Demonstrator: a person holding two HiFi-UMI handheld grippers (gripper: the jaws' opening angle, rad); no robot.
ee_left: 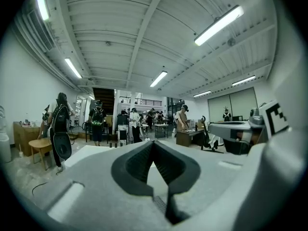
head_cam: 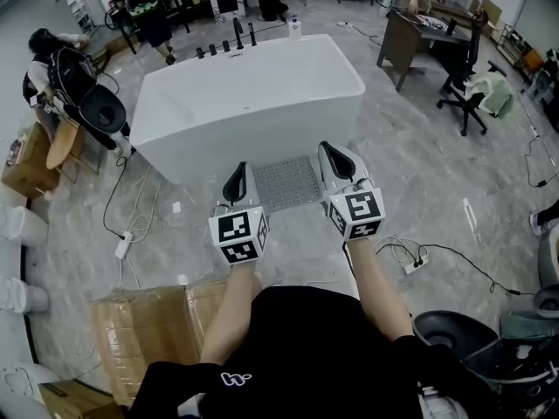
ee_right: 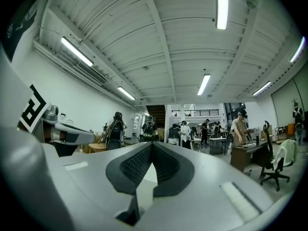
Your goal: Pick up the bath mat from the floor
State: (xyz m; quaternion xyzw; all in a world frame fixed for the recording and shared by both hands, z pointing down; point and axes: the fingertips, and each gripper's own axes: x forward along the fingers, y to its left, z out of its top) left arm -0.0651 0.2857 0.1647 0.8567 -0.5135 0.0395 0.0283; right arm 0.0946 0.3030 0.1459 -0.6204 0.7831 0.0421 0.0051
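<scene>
While left gripper [head_cam: 236,177] and right gripper [head_cam: 333,154] point level, jaws closed together, empty | bath mat [head_cam: 286,183] flat on floor [head_cam: 419,190] beside bathtub [head_cam: 253,94] | next: tip down, spread jaws, pinch mat's near edge.

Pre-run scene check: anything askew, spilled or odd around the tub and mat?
Nothing is spilled or damaged. The bath mat lies flat on the floor, square to the bathtub front. The only clutter is the left power strip and the right power strip, both trailing loose cable and both clear of the mat.
</scene>
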